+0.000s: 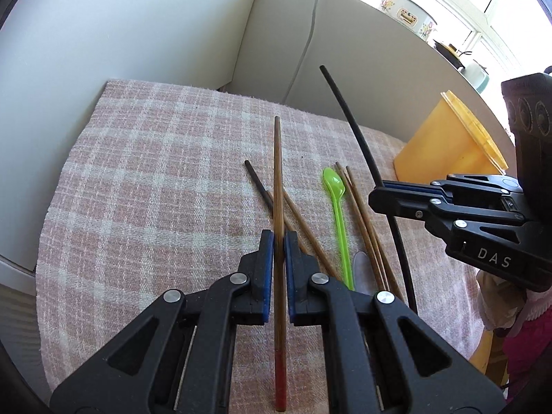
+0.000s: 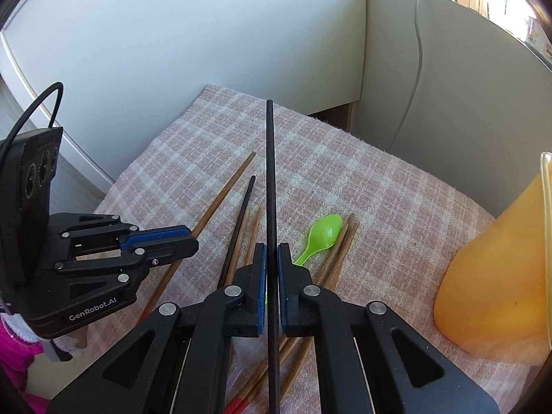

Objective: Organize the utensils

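My left gripper [image 1: 278, 241] is clamped tight on a brown wooden chopstick [image 1: 278, 179]. Its long axis runs straight along the gripper's pointing line: the thin tip pokes forward and away beyond the blue pads, and the red-painted butt end trails back between the gripper's black arms towards me. It is lifted off the pink checked cloth [image 1: 155, 172], as the right wrist view shows it slanting above the cloth ahead of the left gripper's fingers.

My right gripper [image 2: 271, 252] is likewise closed hard, on a black chopstick [image 2: 270, 172]. That stick also lies in line with its gripper, tip out ahead, rear end running back under the camera. From the left wrist view I see it rising from the right gripper's jaws up and away towards the wall, bowed by the lens.

Both held sticks point roughly the same way, towards the far edge of the cloth.

On the cloth between the two grippers lie the rest: a dark chopstick [image 1: 257, 181] and several brown ones [image 1: 362, 220], lying roughly lengthwise away from me, slightly fanned, and a green plastic spoon [image 1: 339, 214] with its bowl at the far end. An orange plastic container [image 1: 445, 145] stands on the cloth to the right, near the right gripper.
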